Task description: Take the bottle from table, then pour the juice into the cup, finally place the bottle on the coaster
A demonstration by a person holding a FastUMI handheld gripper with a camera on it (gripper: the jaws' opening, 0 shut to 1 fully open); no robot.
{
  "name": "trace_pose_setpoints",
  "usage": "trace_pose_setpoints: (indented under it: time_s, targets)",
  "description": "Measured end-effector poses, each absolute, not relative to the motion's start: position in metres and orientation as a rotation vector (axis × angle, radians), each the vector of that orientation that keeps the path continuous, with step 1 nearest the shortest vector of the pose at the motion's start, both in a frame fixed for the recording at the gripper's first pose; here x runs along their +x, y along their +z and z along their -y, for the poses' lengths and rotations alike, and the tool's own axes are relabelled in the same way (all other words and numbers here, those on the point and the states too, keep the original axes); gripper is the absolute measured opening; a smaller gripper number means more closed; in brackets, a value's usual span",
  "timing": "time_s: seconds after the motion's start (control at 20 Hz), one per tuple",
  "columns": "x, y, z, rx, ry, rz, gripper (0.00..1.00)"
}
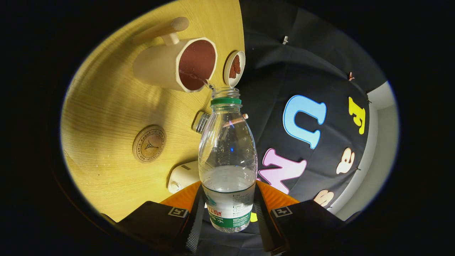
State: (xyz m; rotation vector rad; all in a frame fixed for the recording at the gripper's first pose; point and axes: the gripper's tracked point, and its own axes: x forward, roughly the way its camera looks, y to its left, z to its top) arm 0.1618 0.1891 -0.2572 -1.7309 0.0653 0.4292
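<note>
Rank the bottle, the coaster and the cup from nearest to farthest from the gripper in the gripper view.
1. Bottle: clamped between the fingers of the gripper.
2. Coaster: on the table, ahead beside the bottle.
3. Cup: beyond the bottle's mouth.

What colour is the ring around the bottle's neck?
Green, seen clearly in the gripper view: the ring sits just below the open mouth of the bottle.

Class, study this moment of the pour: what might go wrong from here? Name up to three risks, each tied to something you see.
1. The stream leaves the bottle mouth right at the cup rim, so liquid may miss; droplets already dot the table.
2. The hand-held gripper clamps only the bottle's base, so it may slip or swing.
3. The coaster lies near a small white device, which could get bumped during placement.
</note>
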Motion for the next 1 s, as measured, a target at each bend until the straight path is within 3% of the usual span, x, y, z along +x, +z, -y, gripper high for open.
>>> trace_pose_setpoints:
  time_s: [1.0]
  targets:
    - [0.167,-0.231,-0.206,-1.931,0.46,0.11,0.7]
